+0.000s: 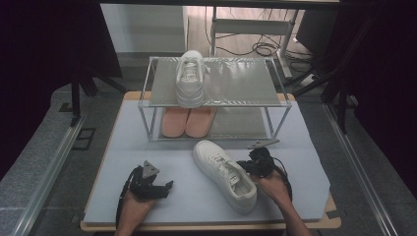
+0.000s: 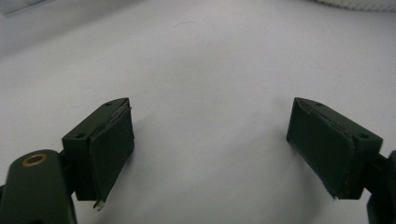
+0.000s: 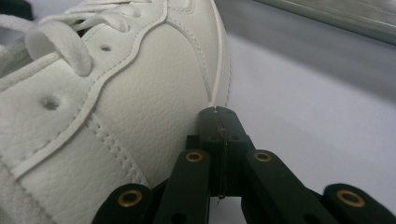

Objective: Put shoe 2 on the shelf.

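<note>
High view: we see the white sneaker (image 1: 224, 174) lying diagonally on the worktop (image 1: 147, 142), lower centre of the frame, toe toward the upper left. Our right gripper (image 1: 248, 166) sits against its right flank, just right of centre. Our left gripper (image 1: 164, 188) rests at lower left, well apart from the sneaker.

Right gripper view gives what the high view can't: the fingers (image 3: 219, 135) are pressed together, nothing between them, tip right at the sneaker's (image 3: 107, 112) leather side near the sole seam. Whether the tip actually touches the leather, we can't tell.

Left gripper view: fingers (image 2: 109, 144) spread wide over bare pale worktop (image 2: 201, 70), nothing between them. A ribbed white edge (image 2: 359, 3) is cut off at the upper right corner; too little of it to identify.

High view also shows the two-tier rack (image 1: 216, 88) at upper centre, with a second white sneaker (image 1: 190, 78) on its top shelf and a pair of pink shoes (image 1: 188, 122) on the lower one. The pink pair's far ends are hidden under the top shelf. In the right gripper view we get just a blurred metal bar (image 3: 336, 18) at upper right.

Cut off: the sneaker's heel and toe in the right gripper view, and both forearms at the bottom edge of the high view.

Surface: pale grey-blue mat on a wooden board. Room is dim, dark drapes on both sides, cables (image 1: 265, 48) on the floor behind the rack.
</note>
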Motion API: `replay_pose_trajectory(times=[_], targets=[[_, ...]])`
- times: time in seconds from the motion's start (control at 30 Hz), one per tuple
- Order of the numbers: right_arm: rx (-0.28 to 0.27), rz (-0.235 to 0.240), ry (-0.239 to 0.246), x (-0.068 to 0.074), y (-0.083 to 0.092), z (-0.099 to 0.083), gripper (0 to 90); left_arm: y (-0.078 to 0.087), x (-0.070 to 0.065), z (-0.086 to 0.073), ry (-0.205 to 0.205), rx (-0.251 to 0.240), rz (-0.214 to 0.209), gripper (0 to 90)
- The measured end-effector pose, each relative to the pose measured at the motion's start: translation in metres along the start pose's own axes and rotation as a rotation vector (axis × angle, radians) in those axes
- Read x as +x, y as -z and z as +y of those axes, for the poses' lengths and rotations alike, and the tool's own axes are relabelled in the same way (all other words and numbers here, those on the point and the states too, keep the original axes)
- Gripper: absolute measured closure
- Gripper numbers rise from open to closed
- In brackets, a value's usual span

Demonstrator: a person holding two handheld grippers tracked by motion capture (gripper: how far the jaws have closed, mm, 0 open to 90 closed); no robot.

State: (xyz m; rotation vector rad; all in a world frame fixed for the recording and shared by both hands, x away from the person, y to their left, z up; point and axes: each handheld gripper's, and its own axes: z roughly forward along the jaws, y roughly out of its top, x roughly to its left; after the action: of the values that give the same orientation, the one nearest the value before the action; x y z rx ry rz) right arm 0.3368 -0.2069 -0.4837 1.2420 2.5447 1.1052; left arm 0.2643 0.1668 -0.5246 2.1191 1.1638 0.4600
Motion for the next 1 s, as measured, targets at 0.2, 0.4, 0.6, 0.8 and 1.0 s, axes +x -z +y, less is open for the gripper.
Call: replay_pose_trajectory(times=[0.2, 0.4, 0.6, 0.8, 1.0], targets=[[0.013, 0.033, 0.043, 0.008, -0.009, 0.008, 90.0, 0.0, 0.0, 0.0, -0.002, 0.0, 0.0, 15.0], [0.007, 0.032, 0.037, 0.004, 0.002, 0.006, 86.5, 0.0, 0.0, 0.0, -0.003, 0.002, -0.001, 15.1], [0.0, 0.01, 0.028, 0.0, 0.019, 0.003, 83.7, 0.0, 0.0, 0.0, -0.002, 0.002, -0.001, 15.1], [0.002, 0.011, 0.017, 0.002, 0.035, 0.0, 80.2, 0.0, 0.0, 0.0, -0.002, 0.002, -0.001, 15.1], [-0.001, 0.007, 0.027, 0.005, 0.055, -0.004, 77.5, 0.0, 0.0, 0.0, -0.002, 0.002, -0.001, 15.0]])
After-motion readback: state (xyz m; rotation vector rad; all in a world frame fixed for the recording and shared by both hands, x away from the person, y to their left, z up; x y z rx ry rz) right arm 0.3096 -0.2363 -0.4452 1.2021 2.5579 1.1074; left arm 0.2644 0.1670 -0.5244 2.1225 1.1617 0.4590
